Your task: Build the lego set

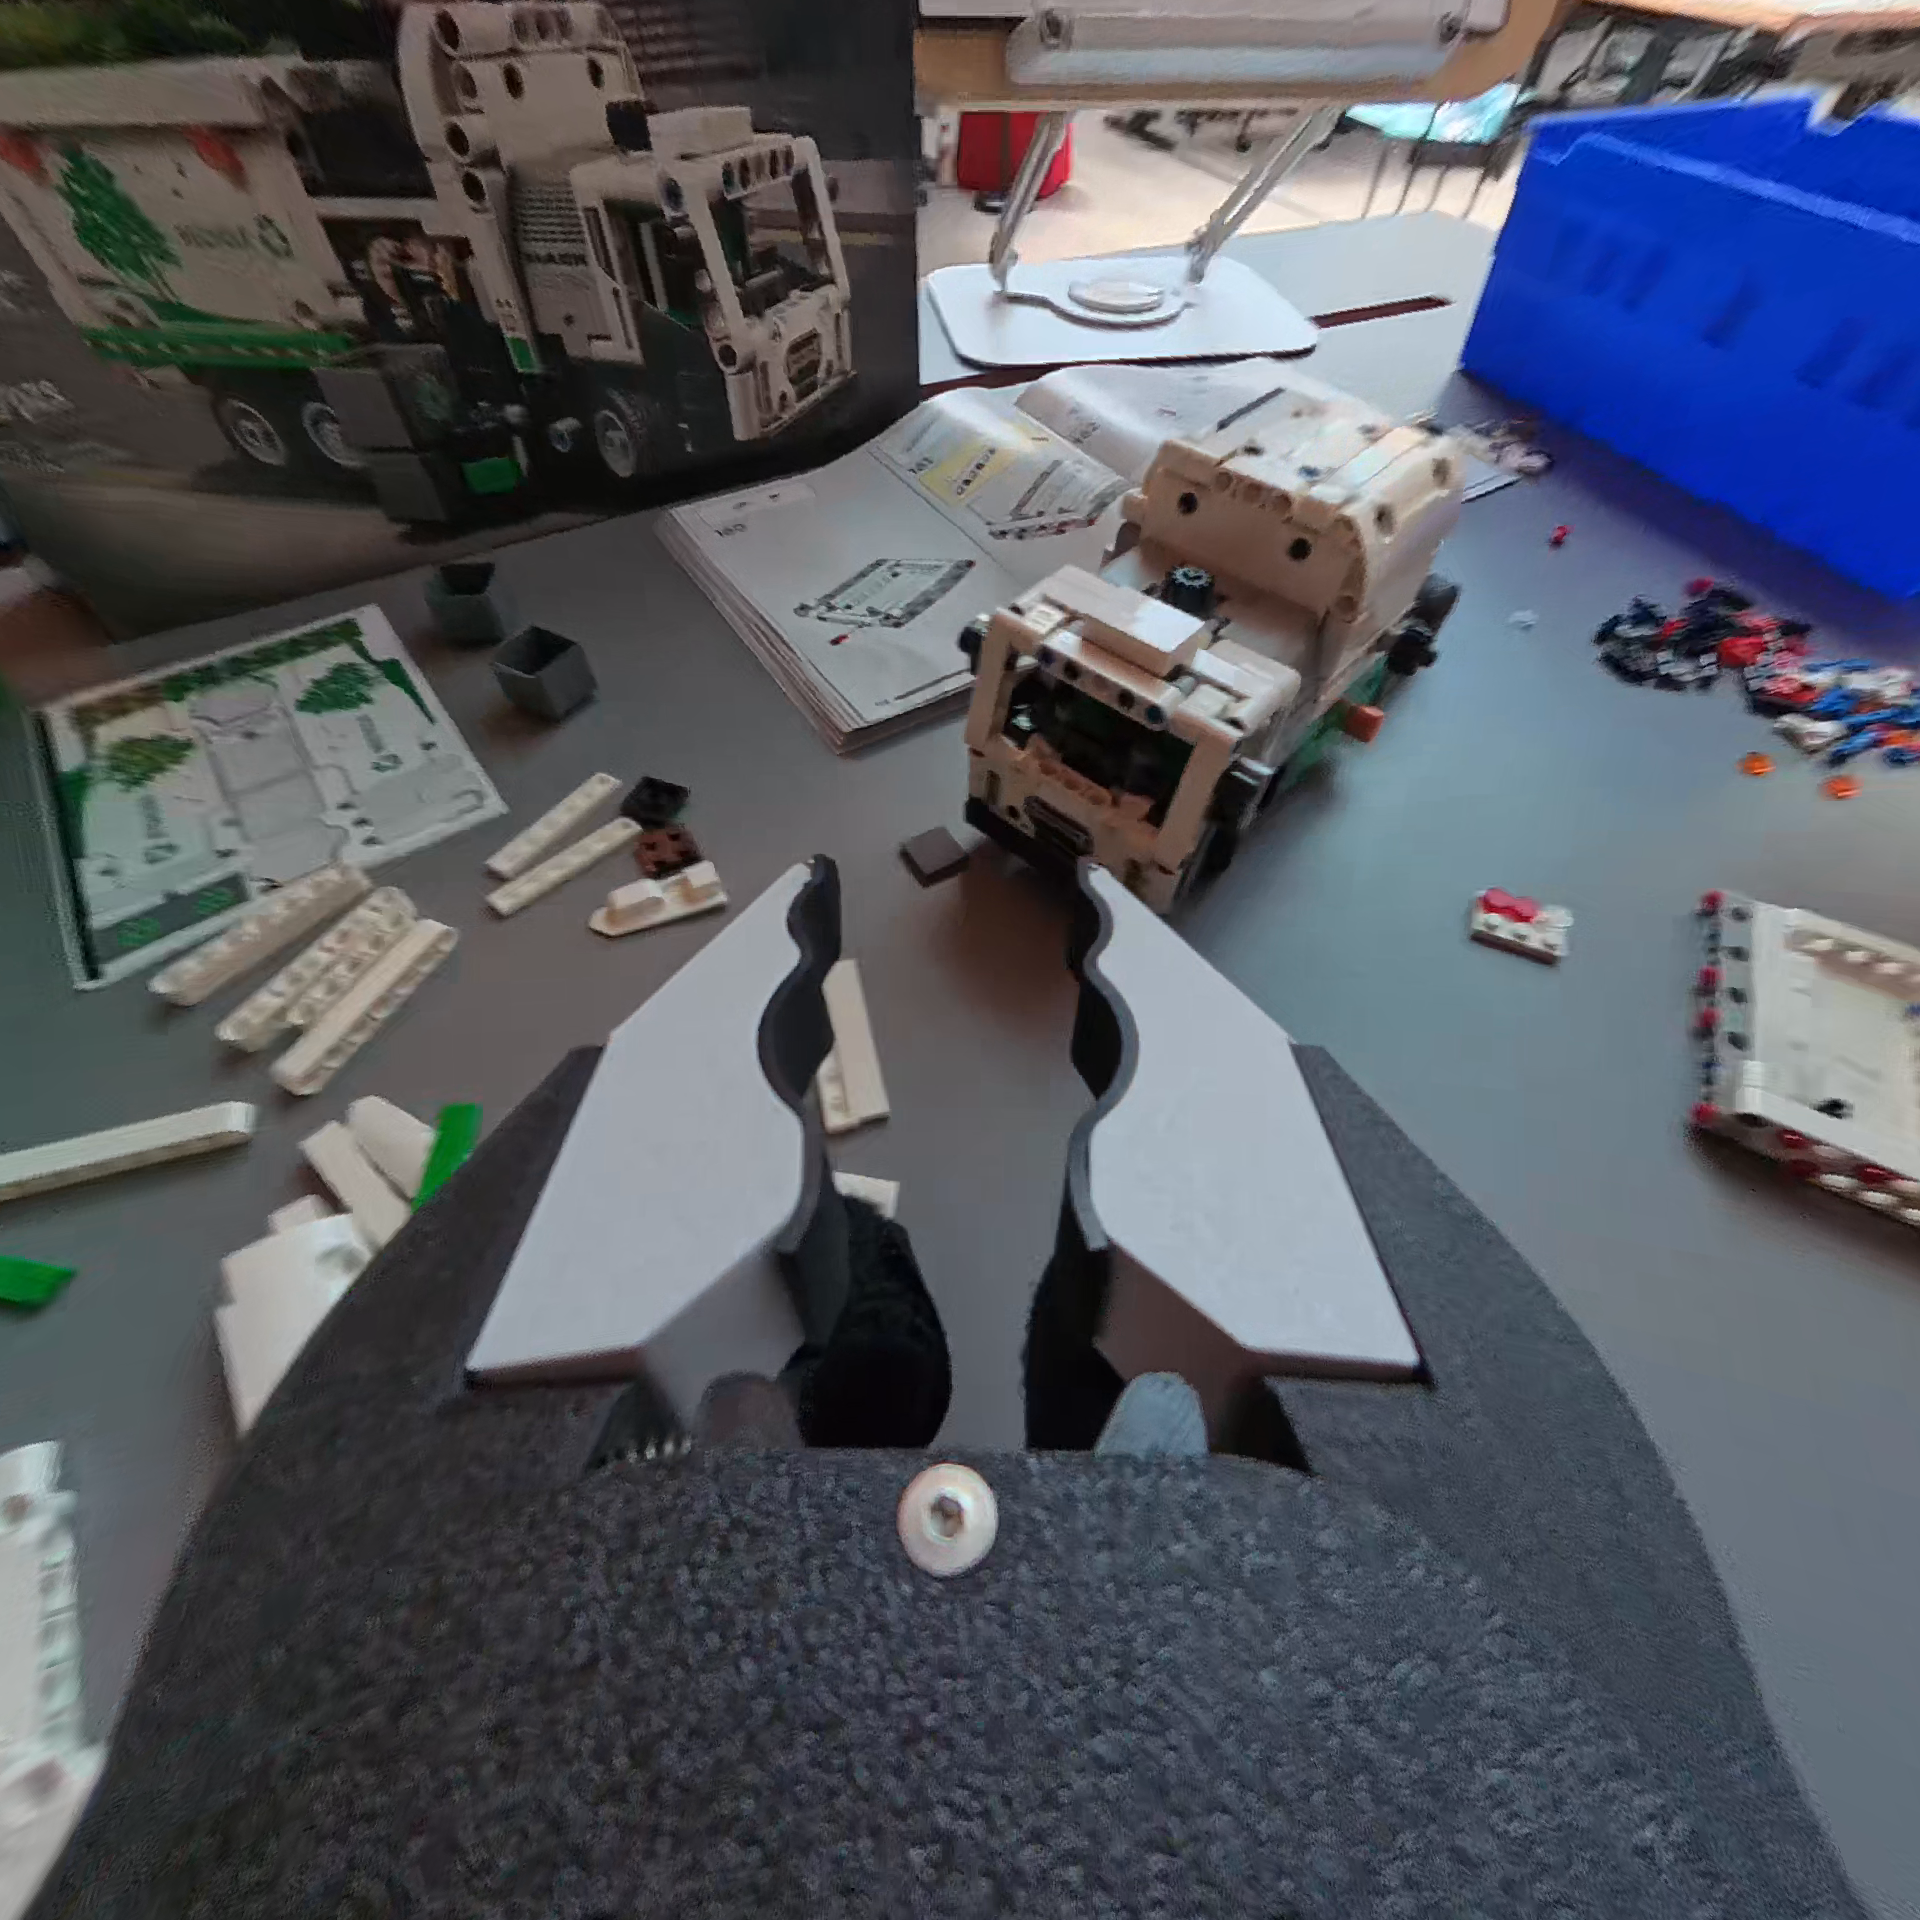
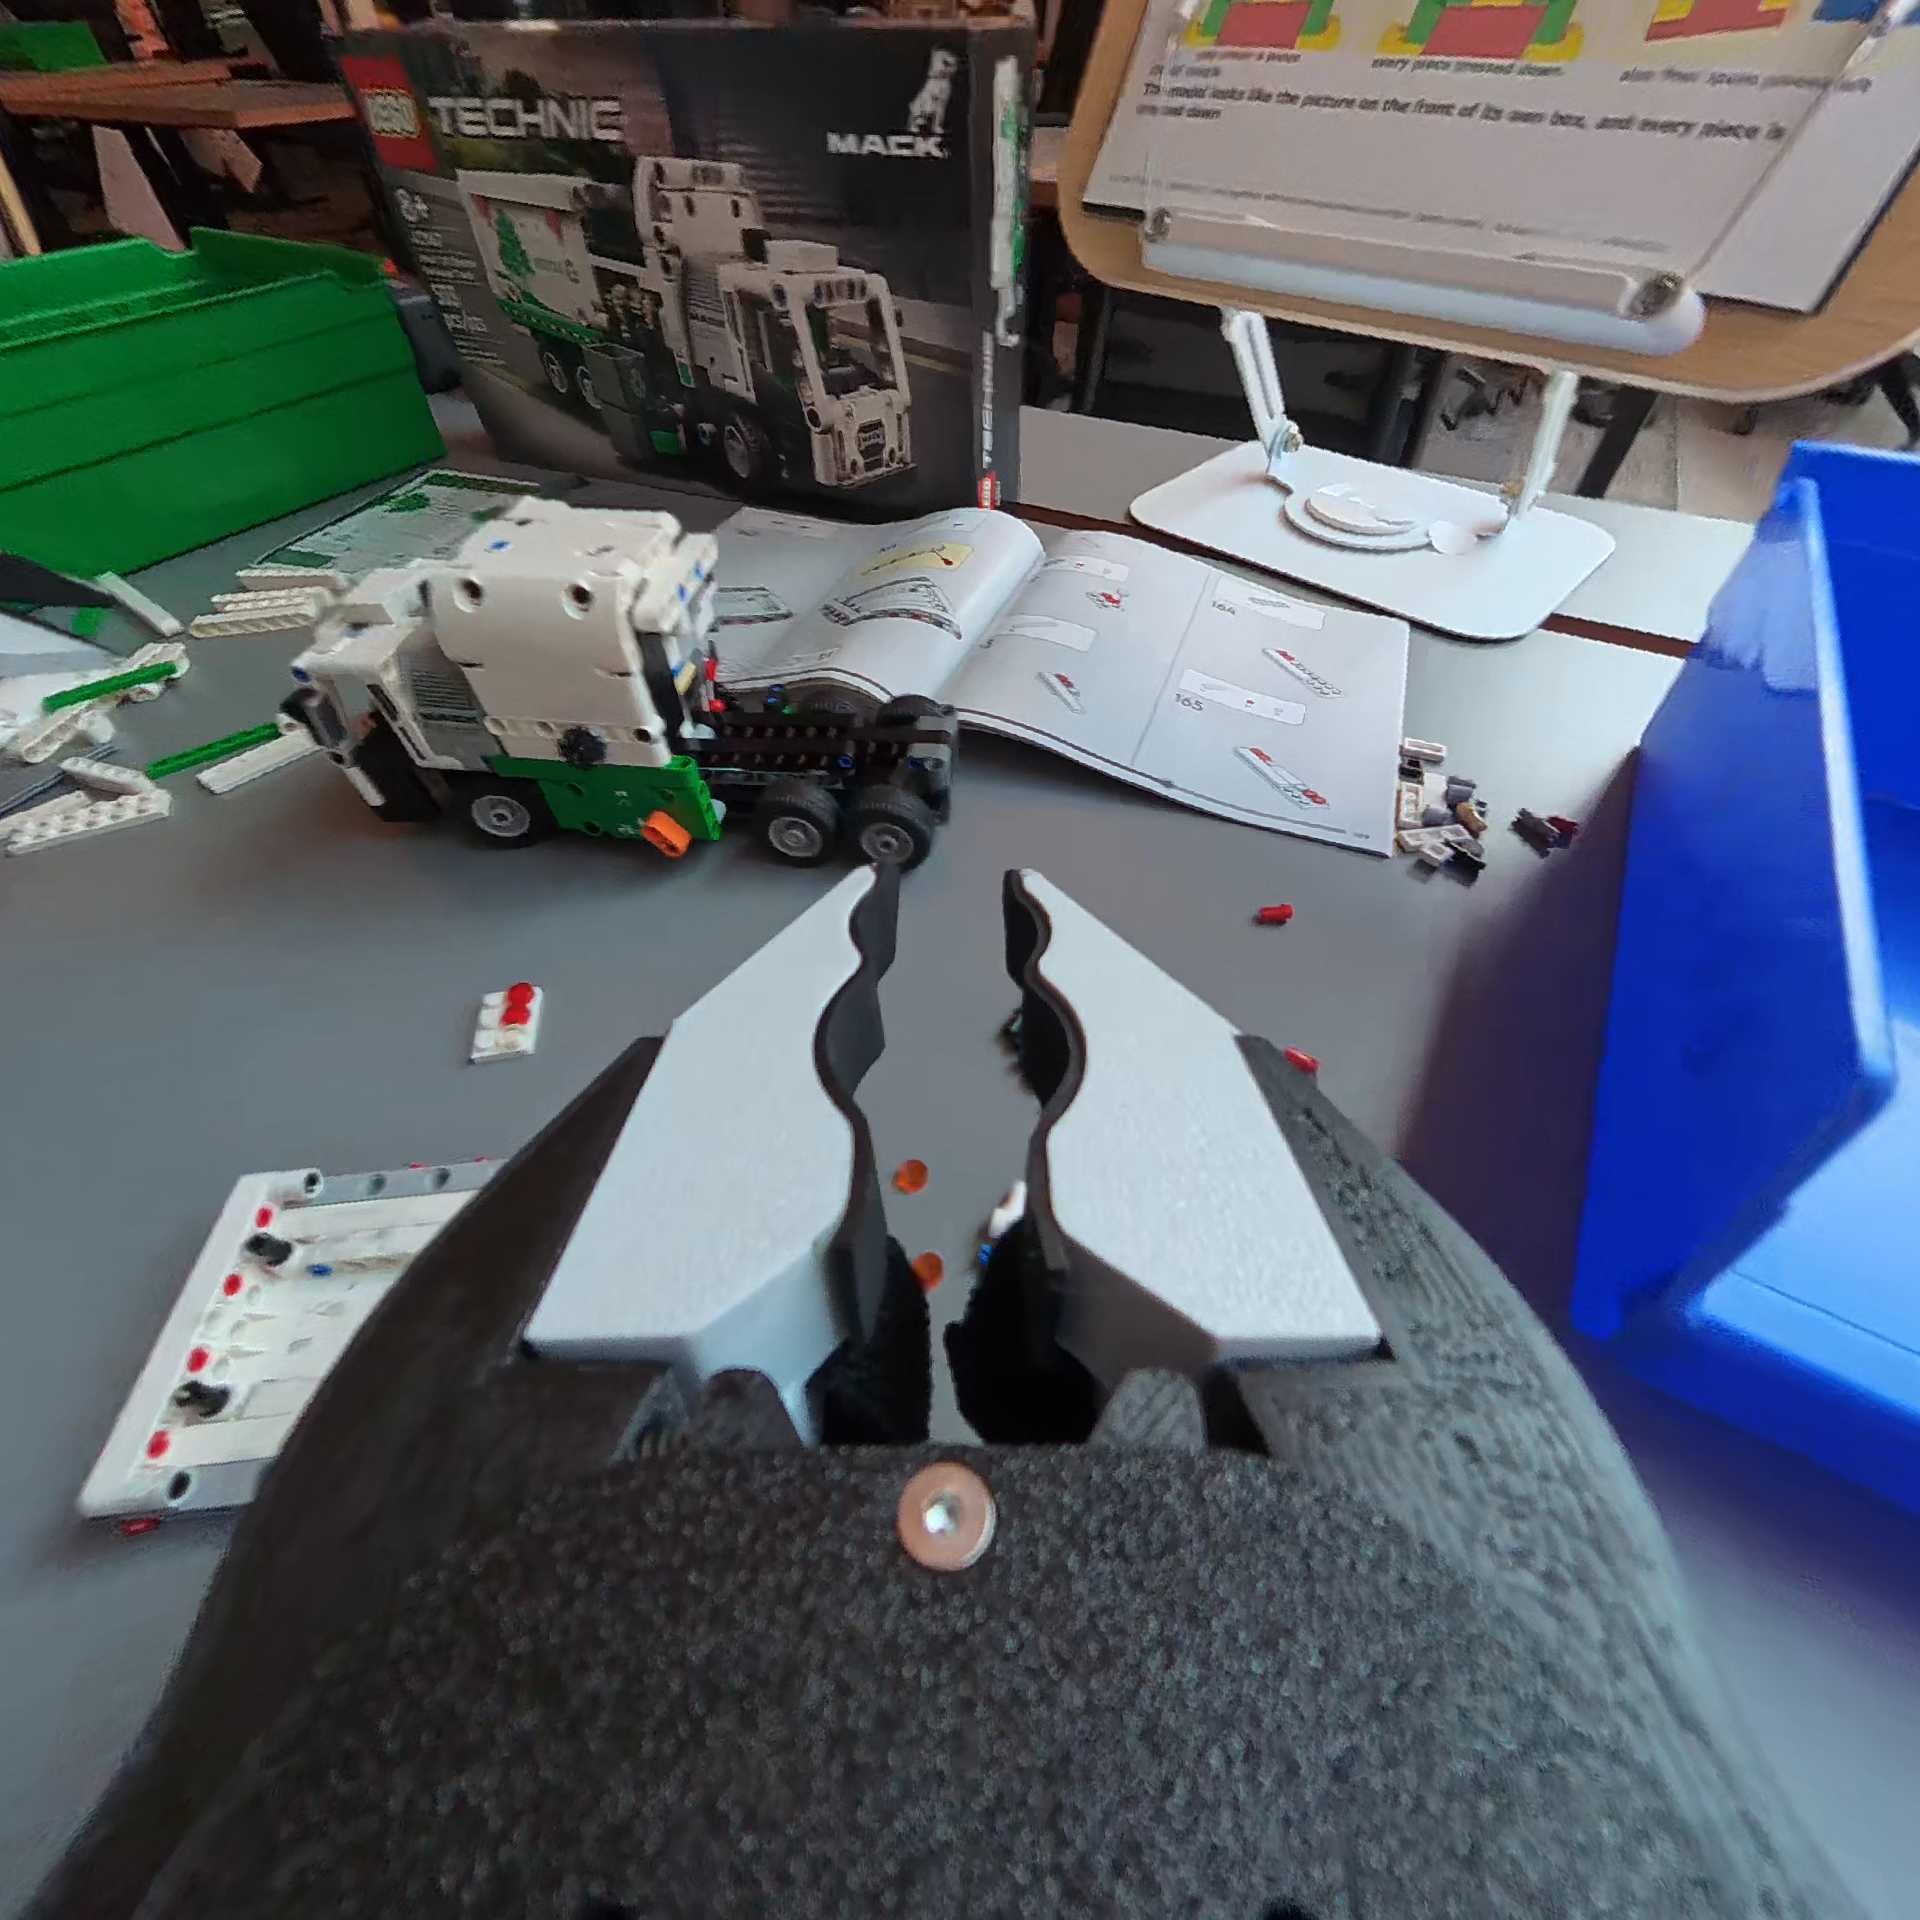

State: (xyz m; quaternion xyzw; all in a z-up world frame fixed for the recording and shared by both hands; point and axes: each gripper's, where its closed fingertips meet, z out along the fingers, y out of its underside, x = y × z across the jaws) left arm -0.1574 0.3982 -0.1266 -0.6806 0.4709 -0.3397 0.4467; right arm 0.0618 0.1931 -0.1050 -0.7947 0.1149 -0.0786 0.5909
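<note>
A partly built white and green truck [image 1: 1195, 665] stands on the grey table; the right wrist view shows it side-on [image 2: 623, 707]. My left gripper [image 1: 961, 878] is open and empty, just in front of the truck's cab. My right gripper [image 2: 951, 883] is open and empty, near the truck's rear wheels. A white panel with red pins [image 1: 1818, 1049] lies at the right, and shows in the right wrist view [image 2: 270, 1340]. A small white plate with red studs [image 1: 1519, 923] lies near it, seen too in the right wrist view [image 2: 509, 1023]. White beams [image 1: 312, 966] lie at the left.
The open instruction booklet [image 2: 1091, 655] lies behind the truck. The set's box [image 2: 707, 260] stands at the back. A blue bin [image 2: 1787, 935] is at the right, a green bin [image 2: 197, 384] at the left. A sticker sheet [image 1: 249, 779] and a pile of small parts [image 1: 1766, 665] lie on the table. About 30 cm separates my left fingertips from my right.
</note>
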